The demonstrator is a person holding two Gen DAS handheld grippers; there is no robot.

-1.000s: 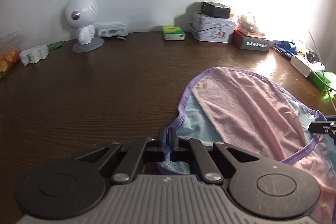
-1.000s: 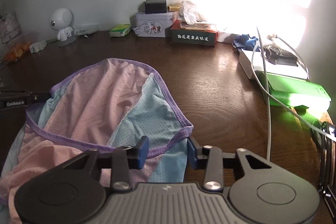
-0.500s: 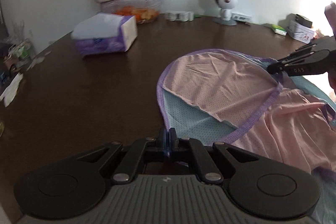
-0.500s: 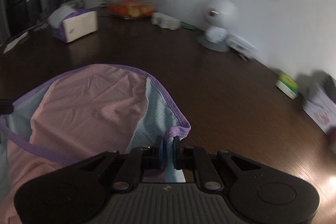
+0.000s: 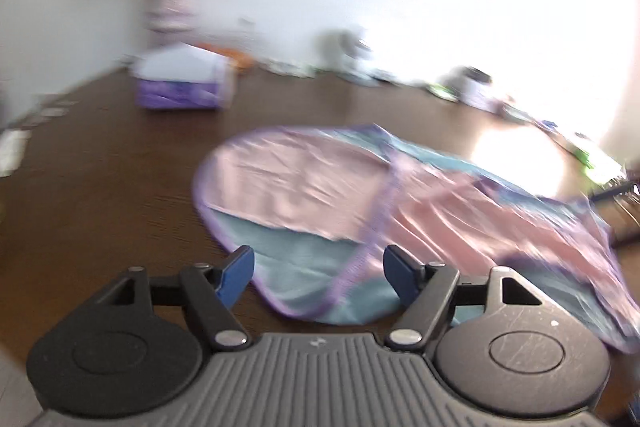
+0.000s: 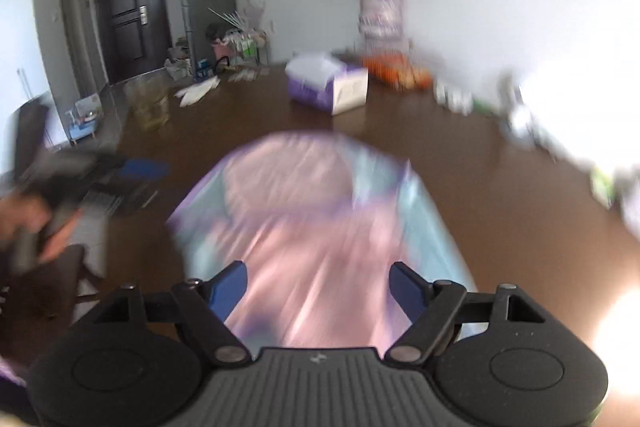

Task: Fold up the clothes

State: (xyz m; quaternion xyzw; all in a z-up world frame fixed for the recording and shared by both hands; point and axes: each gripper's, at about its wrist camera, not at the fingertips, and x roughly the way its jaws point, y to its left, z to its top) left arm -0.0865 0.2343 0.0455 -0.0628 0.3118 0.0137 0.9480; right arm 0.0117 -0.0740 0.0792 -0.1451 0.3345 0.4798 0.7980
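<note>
Left gripper: the left gripper (image 5: 318,269) has its jaws opening, blue pads spread apart and pressing on nothing; the garment's purple-trimmed near corner lies on the table beneath the gap.
Right gripper: the right gripper (image 6: 318,285) is also opening, pads clear of the cloth, pink fabric below.
Garment: the pink and pale blue garment (image 5: 320,187) lies on the dark wooden table (image 5: 120,187), one flap folded over itself.
Risk: the thin cloth looks slippery, so the released flap may slide back or bunch; a pad catching the trim on the way out would drag the fold open.
Around the garment: a tissue box (image 6: 328,87) sits beyond it, a vase of flowers (image 6: 380,13) farther behind, blurred clutter to its right.
Obstructions: nothing lies on the garment.
</note>
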